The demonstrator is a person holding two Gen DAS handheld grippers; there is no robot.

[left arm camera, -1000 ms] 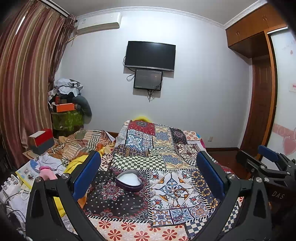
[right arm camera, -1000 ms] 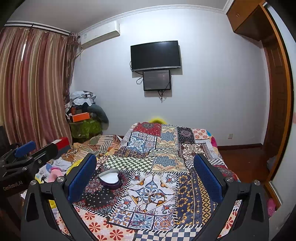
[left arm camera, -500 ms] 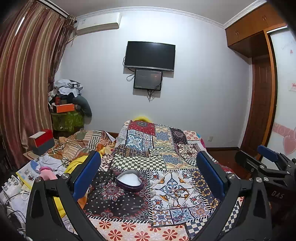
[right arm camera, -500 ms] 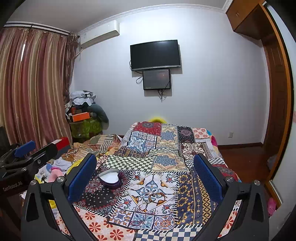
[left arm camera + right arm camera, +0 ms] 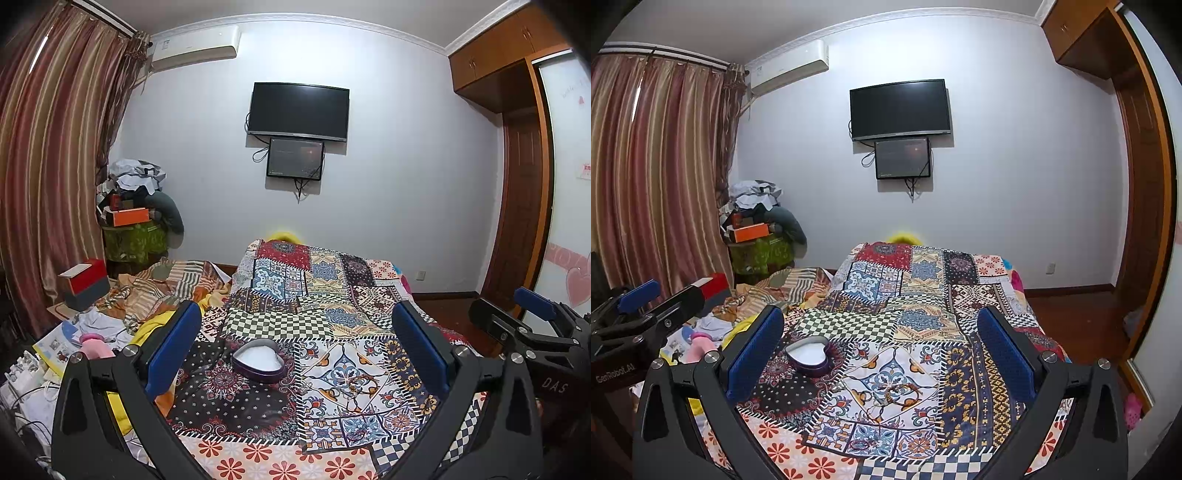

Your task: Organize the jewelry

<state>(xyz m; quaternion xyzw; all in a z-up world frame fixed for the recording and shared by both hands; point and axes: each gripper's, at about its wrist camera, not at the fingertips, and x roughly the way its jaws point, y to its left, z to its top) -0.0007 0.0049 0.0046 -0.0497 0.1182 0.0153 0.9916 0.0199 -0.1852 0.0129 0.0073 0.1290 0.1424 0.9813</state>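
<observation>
Currently you are hovering both open, empty hand-held grippers, left (image 5: pixel 295 347) and right (image 5: pixel 879 350), over the bed (image 5: pixel 979 332); next, pinching the thin bracelets (image 5: pixel 894 393) for the heart box (image 5: pixel 809 354).

Quilt (image 5: pixel 964 376) open around box (image 5: pixel 809 354); clutter (image 5: pixel 92 332) left, seemingly.

Your heart-shaped box (image 5: pixel 258 360) sits on the bedspread (image 5: pixel 332 317), left of centre. Just right of it and nearer to you lie the bracelets (image 5: pixel 886 397). Far wall, the television (image 5: pixel 298 110) hangs above a smaller screen (image 5: pixel 295 158).
</observation>
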